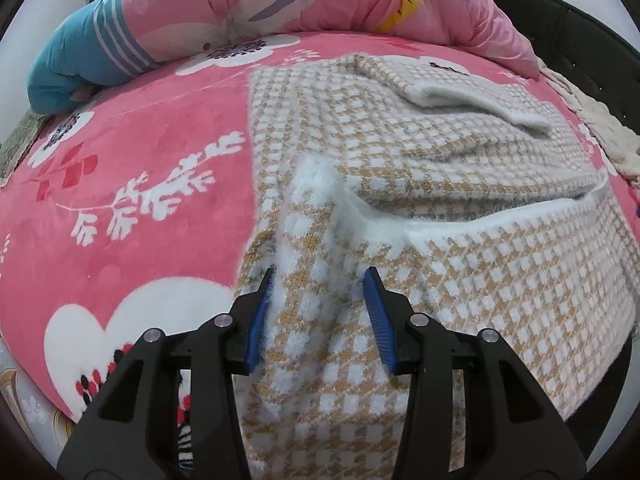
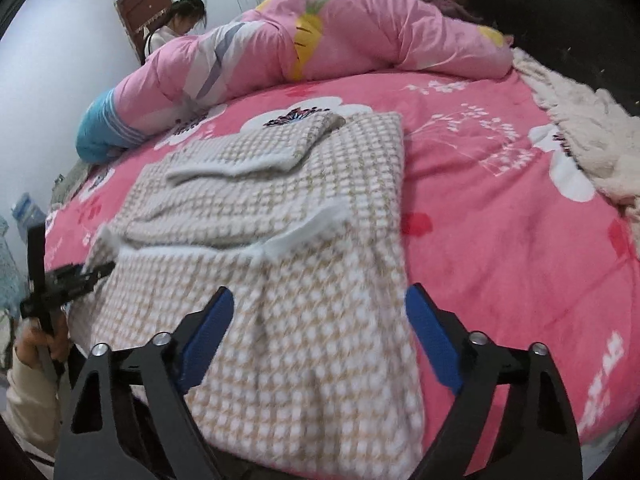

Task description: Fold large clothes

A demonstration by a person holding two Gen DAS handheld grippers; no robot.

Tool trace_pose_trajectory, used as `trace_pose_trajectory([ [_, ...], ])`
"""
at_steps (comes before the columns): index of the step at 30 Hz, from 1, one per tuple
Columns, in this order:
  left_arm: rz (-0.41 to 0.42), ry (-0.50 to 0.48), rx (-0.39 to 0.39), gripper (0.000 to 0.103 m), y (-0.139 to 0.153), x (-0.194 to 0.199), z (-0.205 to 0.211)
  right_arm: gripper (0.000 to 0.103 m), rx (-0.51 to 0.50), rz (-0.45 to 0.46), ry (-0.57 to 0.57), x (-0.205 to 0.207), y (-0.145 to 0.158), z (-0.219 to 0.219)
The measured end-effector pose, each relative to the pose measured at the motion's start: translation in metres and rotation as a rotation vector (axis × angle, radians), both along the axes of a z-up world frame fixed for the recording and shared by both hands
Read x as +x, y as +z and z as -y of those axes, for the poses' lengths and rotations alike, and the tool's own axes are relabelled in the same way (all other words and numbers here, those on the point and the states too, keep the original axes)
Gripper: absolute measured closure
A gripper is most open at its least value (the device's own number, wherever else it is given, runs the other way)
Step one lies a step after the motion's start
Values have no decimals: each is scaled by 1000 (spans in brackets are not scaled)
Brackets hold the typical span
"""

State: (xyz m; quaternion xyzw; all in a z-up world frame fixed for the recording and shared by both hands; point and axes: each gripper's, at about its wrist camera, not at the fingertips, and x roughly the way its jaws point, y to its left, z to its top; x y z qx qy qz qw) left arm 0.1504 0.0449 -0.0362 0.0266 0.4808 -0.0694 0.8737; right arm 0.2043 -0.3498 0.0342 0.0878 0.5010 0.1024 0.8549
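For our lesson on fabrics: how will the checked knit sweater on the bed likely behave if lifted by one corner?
Probably floppy: the checked knit sweater already lies in soft folds. Its fuzzy white trim suggests it grips rather than slips. It likely drapes and sags.

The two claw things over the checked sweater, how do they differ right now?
The left gripper has its jaws spread moderately, with sweater fabric bunched up between them; the right gripper is spread wider, with the sweater lying flat between its jaws. The left one is at the sweater's left edge, the right one at its right edge. Both have black arms with blue pads, and both are open.
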Motion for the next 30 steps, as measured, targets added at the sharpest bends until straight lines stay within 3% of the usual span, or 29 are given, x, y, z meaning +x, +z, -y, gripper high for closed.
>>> trace_pose_trajectory([
  [9,2,0,1,60,-2,1,-1,44,21,-93,26,20,-31,-4],
  [17,3,-4,-5,60,-3,2,-1,45,-27,-96,33,2,-24,3],
  [22,2,5,-16,60,-2,2,-1,46,40,-118,46,25,-35,3],
  [27,-1,8,-24,60,-2,3,-2,61,5,-150,41,27,-45,-3],
  [30,0,9,-23,59,-2,3,-2,64,-12,-149,42,16,-44,-3],
])
